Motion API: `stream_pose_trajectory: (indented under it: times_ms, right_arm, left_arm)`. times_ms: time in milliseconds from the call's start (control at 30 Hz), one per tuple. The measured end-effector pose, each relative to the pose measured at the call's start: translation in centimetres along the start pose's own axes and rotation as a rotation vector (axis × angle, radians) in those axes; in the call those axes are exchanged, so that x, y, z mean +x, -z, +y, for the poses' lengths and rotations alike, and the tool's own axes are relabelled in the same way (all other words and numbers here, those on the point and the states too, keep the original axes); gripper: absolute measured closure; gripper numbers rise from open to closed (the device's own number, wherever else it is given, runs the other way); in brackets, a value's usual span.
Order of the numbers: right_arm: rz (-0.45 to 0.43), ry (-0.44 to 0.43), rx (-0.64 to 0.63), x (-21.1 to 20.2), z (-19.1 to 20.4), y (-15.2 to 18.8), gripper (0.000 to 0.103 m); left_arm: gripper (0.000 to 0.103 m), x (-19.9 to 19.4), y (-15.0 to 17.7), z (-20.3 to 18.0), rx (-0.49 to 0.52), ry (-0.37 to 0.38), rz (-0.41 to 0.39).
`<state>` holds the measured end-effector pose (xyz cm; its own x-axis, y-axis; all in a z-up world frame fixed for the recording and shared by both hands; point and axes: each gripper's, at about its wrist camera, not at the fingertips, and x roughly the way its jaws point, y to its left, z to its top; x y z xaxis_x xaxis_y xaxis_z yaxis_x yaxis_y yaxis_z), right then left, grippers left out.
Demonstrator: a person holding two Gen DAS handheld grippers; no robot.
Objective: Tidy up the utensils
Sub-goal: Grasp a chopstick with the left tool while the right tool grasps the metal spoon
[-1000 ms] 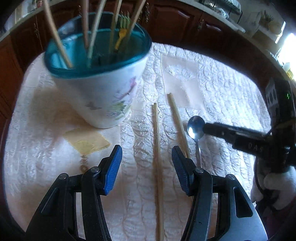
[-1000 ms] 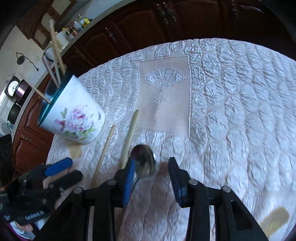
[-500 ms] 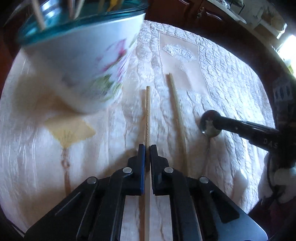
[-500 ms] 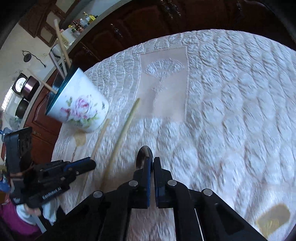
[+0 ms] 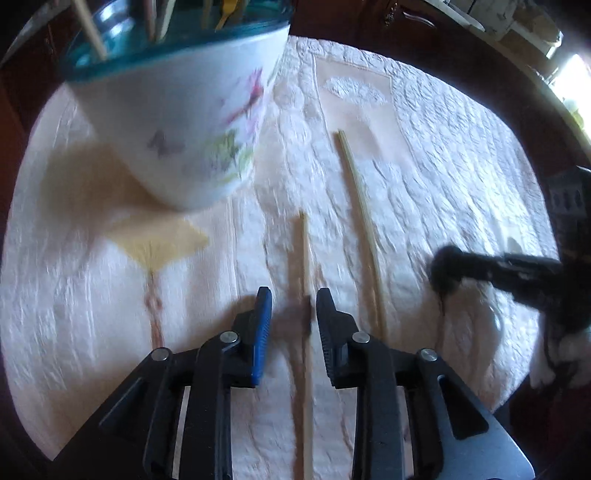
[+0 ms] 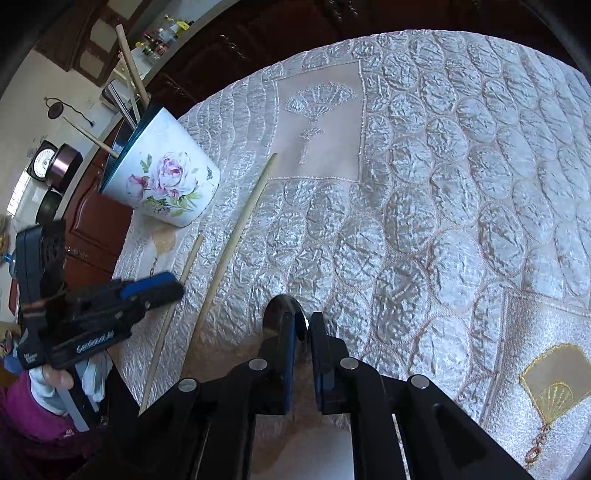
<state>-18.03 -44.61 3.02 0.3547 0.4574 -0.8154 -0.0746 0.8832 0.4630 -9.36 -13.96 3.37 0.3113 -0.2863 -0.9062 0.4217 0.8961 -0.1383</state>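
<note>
A white flowered cup (image 5: 184, 122) with a teal rim holds several wooden sticks and stands on the quilted cloth; it also shows in the right wrist view (image 6: 166, 177). Two wooden chopsticks lie on the cloth. My left gripper (image 5: 293, 314) is open, its jaws on either side of the nearer chopstick (image 5: 306, 332), which lies flat. The second chopstick (image 5: 360, 229) lies just to its right. My right gripper (image 6: 301, 328) is shut on a metal spoon (image 6: 282, 310), held just above the cloth.
The round table is covered by a pale quilted cloth (image 6: 443, 184) with fan embroidery. Dark wooden cabinets (image 5: 369, 22) stand behind it. The right gripper (image 5: 491, 269) reaches in from the right in the left wrist view.
My left gripper closed around the nearer chopstick, then opened again with the chopstick still on the cloth. My right gripper closed on the spoon and lifted it slightly.
</note>
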Motion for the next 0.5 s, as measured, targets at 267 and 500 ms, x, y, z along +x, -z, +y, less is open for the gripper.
stream_pose_trajectory:
  times_ms: [267, 500]
  right_arm:
    - [-0.024, 0.033, -0.038, 0.9, 2.7, -0.8, 0.100]
    - [-0.101, 0.057, -0.099, -1.8, 5.4, -1.7, 0.100]
  left_arm:
    - [0.093, 2.1, -2.2, -1.0, 0.070, -0.039, -0.006]
    - [0.099, -2.3, -2.3, 0.6, 0.012, 0.058, -0.092]
